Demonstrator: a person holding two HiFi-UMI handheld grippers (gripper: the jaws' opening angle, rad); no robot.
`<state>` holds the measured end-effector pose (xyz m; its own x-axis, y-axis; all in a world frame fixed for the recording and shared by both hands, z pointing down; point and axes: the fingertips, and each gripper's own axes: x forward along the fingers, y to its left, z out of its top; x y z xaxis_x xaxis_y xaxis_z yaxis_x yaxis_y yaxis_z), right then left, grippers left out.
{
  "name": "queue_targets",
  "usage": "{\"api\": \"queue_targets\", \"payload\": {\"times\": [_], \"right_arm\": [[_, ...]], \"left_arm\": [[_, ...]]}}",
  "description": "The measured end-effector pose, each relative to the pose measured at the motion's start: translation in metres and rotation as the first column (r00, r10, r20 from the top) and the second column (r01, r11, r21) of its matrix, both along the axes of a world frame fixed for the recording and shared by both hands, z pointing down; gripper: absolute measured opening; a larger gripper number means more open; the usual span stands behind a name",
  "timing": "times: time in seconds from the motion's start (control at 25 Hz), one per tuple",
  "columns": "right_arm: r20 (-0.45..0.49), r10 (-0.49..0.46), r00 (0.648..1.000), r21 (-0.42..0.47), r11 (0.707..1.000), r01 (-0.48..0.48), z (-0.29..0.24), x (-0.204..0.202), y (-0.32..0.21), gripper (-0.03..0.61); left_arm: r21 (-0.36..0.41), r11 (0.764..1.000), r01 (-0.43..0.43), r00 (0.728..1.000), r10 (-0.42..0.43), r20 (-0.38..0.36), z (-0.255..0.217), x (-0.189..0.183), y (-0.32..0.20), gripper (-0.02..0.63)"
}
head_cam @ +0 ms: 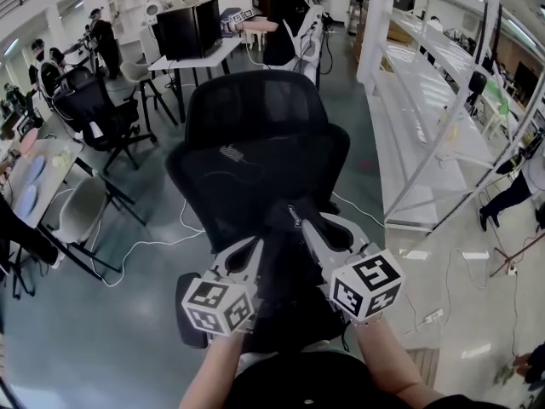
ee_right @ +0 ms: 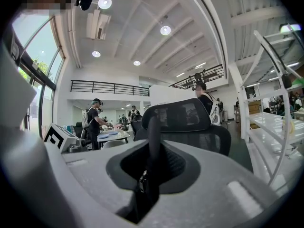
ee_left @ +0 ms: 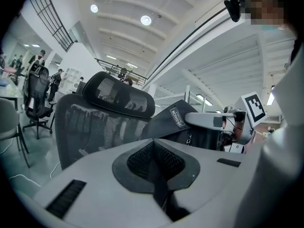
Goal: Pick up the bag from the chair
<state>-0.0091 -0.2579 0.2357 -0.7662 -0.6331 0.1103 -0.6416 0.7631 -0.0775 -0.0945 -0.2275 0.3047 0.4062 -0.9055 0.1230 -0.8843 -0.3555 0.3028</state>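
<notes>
So the black mesh chair (head_cam: 255,135) is taking up the middle of the head view. The black bag (head_cam: 285,288) is hanging just in front of it, lower middle of the frame, between the two grippers.

The left gripper (head_cam: 253,254) is pinching a thin strap (ee_left: 159,184), with its fingers (ee_left: 85,184) pressed together on it. The right gripper (head_cam: 308,224) is doing the same on the other strap (ee_right: 151,146), the one with a little metal ring, its fingers (ee_right: 228,184) clamped on it too.

Progress-wise, I'd say the grabbing part is done on both sides. The bag seems to be coming up toward the person, but it's covering the seat, so I can't tell if it's fully off. Probably just pulling it clear is left.
</notes>
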Motion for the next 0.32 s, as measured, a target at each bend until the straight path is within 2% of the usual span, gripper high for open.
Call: {"api": "queue_targets", "payload": {"times": [0.32], "right_arm": [[0.004, -0.005, 1.0, -0.001, 1.0, 0.005, -0.0023, 0.0017, 0.0031, 0.049]], "left_arm": [[-0.008, 1.0, 0.022, 1.0, -0.022, -0.013, 0.0032, -0.0058, 0.0028, 0.017]]}}
